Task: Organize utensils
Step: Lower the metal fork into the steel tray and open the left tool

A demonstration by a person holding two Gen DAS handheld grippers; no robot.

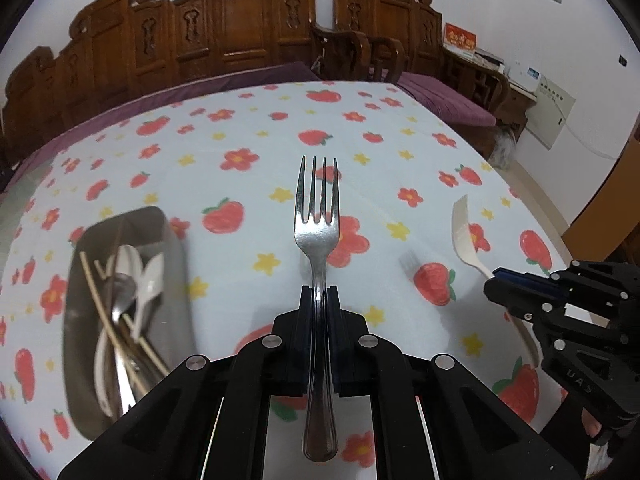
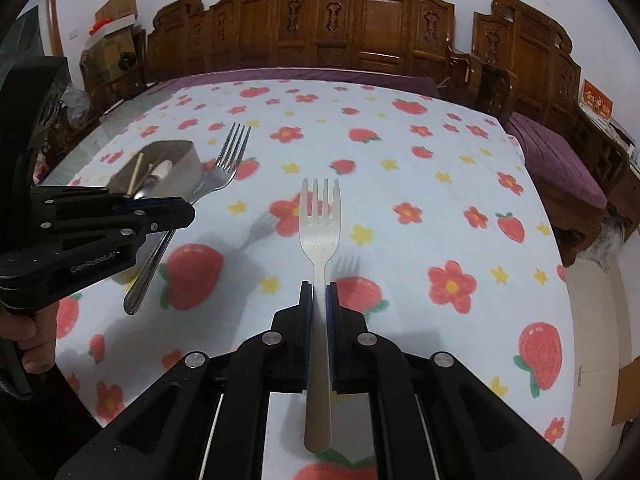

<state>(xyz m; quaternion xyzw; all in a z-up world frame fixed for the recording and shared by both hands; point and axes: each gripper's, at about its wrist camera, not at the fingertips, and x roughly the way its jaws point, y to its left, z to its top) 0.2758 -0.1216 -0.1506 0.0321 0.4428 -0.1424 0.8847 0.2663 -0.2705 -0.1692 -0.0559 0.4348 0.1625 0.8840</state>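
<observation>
My left gripper is shut on a metal fork, held above the table with its tines pointing away. It also shows in the right wrist view, with the metal fork beside the grey utensil box. My right gripper is shut on a white plastic fork, held above the table. The right gripper and the white fork show at the right of the left wrist view. The grey box at the left holds spoons and chopsticks.
The table has a white cloth with red strawberries and flowers. Carved wooden chairs with purple cushions stand behind and to the right. The table's right edge drops to the floor.
</observation>
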